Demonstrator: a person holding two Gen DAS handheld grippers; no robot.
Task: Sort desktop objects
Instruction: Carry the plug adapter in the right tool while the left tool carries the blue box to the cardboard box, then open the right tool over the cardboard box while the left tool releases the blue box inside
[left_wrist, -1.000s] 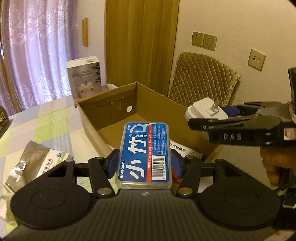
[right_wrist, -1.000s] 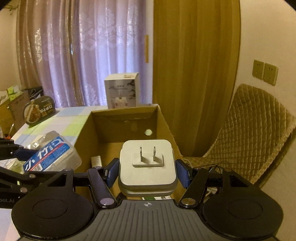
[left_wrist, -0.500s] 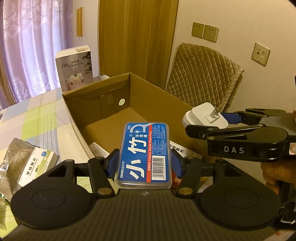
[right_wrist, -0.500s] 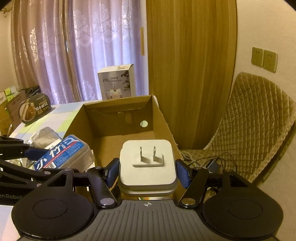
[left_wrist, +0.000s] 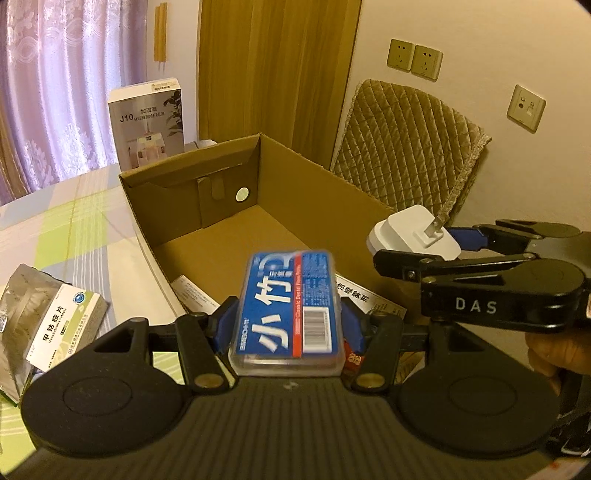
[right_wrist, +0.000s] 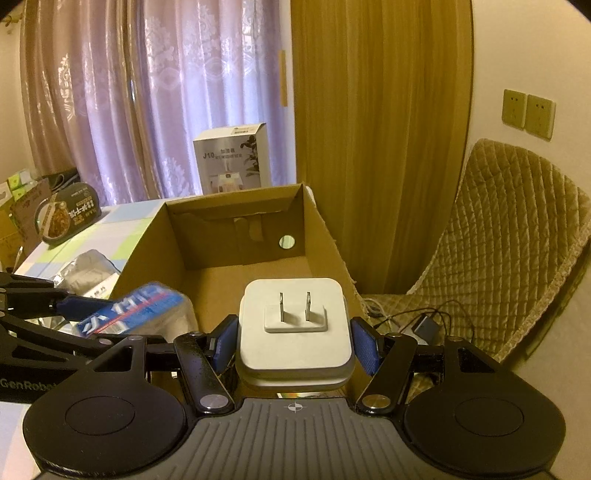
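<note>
My left gripper hangs over the near end of an open cardboard box and is shut on a blue floss-pick case. The case looks blurred and is tipped forward between the pads. To its right, my right gripper is shut on a white plug adapter above the box's right wall. In the right wrist view the adapter sits prongs-up between the pads of that gripper. There the blurred case shows at the left over the box.
Paper leaflets lie on the box floor. A medicine carton and a foil pouch lie left of the box on the checked tablecloth. A humidifier carton stands behind. A quilted chair with cables sits right.
Both grippers have moved further over the cardboard box. The floss-pick case has tipped forward between the left pads and now looks blurred. The adapter stays held.
</note>
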